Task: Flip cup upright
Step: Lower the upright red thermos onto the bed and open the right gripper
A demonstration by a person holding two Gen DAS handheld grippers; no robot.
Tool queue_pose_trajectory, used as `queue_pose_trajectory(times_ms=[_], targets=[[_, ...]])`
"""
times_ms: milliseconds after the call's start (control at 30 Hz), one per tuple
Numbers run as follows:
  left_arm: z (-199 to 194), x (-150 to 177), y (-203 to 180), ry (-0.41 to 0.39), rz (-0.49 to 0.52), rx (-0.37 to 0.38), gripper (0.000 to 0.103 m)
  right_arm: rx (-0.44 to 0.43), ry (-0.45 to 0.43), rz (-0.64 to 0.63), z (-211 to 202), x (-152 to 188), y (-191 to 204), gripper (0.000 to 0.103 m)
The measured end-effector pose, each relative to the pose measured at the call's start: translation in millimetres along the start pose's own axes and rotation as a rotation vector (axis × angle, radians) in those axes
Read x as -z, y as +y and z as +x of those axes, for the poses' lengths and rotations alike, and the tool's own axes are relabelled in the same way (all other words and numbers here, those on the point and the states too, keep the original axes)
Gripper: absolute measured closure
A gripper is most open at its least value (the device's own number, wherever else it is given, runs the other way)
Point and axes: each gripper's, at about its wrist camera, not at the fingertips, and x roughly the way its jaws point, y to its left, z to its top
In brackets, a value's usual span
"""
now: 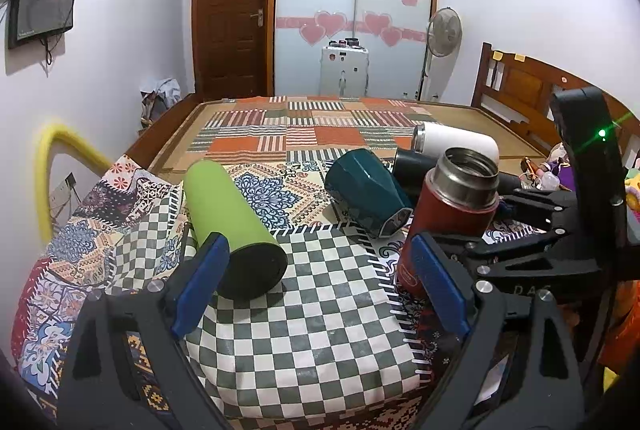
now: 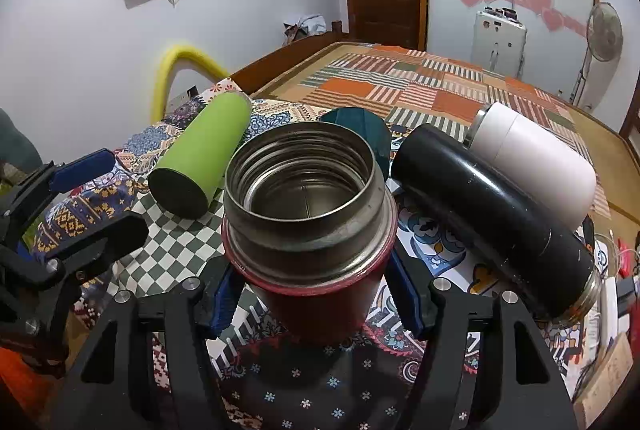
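Observation:
A red cup with a steel mouth [image 2: 308, 230] stands upright on the patterned cloth, held between the blue pads of my right gripper [image 2: 316, 294], which is shut on its body. It also shows in the left wrist view [image 1: 452, 210], with the right gripper [image 1: 520, 250] beside it. My left gripper [image 1: 324, 286] is open and empty above the checkered cloth. A green cup [image 1: 232, 218] lies on its side just ahead of the left gripper's left finger; it also shows in the right wrist view [image 2: 200, 158].
A teal cup [image 1: 366, 192], a black flask [image 2: 492, 206] and a white flask [image 2: 532, 162] lie on their sides behind the red cup. The bed [image 1: 320, 126] with a patchwork mat stretches beyond. A yellow tube [image 1: 52, 166] stands at left.

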Motion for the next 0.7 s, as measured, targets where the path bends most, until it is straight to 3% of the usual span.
queue_pose_trajectory(times_ms=[100,267,700], targets=[[-6.6,-3.2,-2.3,-0.012,-0.003,0.001,0.01,0.0,-0.014,0.016,-7.6,2.4,-1.4,0.03],[-30.1,-11.4,-9.6,-0.058,-0.014,0.018,0.01,0.035,-0.085,0.009,-40.1,5.5,0.9,0.03],[-154.0,-31.7,-55.9,-0.362,0.014,-0.01,0.01,0.153,-0.496,0.02,-195.2,17.8,29.0,0.029]])
